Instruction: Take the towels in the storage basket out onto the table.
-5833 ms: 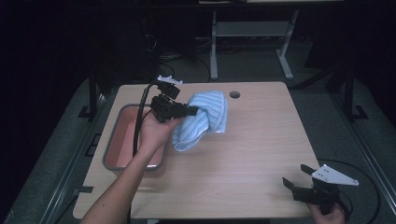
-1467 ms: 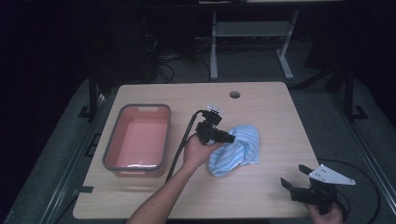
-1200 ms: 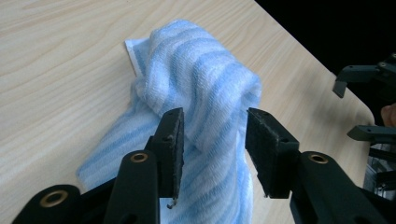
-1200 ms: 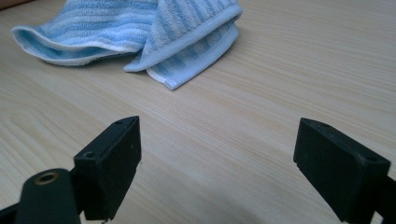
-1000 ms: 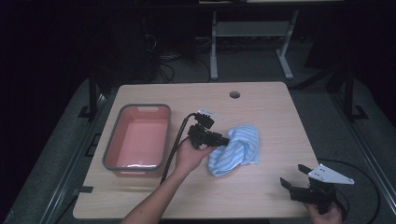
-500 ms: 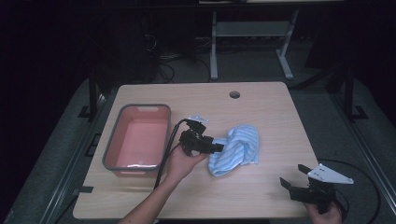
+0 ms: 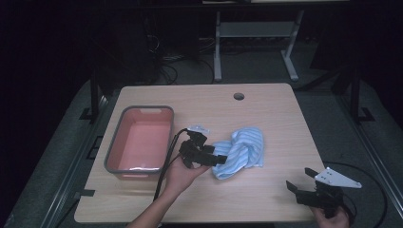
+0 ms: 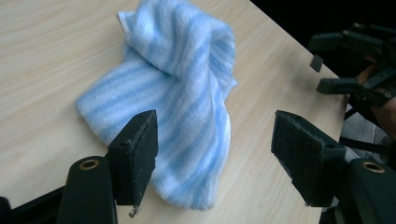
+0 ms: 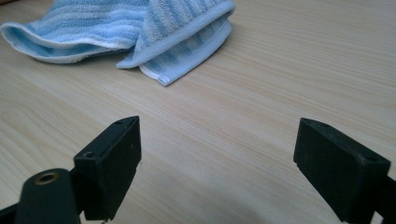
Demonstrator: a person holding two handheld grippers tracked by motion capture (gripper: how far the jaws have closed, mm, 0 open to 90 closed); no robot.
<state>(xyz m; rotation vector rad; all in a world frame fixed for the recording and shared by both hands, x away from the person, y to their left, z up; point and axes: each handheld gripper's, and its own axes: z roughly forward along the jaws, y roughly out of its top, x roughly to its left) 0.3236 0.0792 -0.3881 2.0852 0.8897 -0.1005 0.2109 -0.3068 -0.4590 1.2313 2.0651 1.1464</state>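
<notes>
The striped blue-and-white towel (image 7: 240, 154) lies bunched in a loose heap near the middle of the wooden table (image 7: 266, 114), slightly toward the person's side, with one folded corner turned toward the near right. Nearest the person, at the table's near right corner, the right gripper (image 7: 300, 183) is held low over bare wood, well apart from the towel; in the right gripper view its jaws stand wide apart with nothing between them, and the towel (image 9: 140, 32) shows farther off with only open tabletop between. On the left, the person's left hand (image 7: 183, 173) holds the left gripper (image 7: 219, 159) just at the towel's left edge, its cable (image 7: 164, 166) trailing back along the forearm. Its jaws have just been opening; in the left gripper view they stand well apart, and the near end of the towel (image 8: 173, 107) lies on the table between and ahead of them, the pads not pressing on it. Just left of that hand sits a grey-rimmed tub with a pink inside (image 7: 114, 149), close to the table's left edge and apart from the towel. Farther back, a round hole (image 7: 238, 96) shows in the tabletop near its far edge, and beyond the table a pale metal stand (image 7: 256, 33) rises from the dark floor.
</notes>
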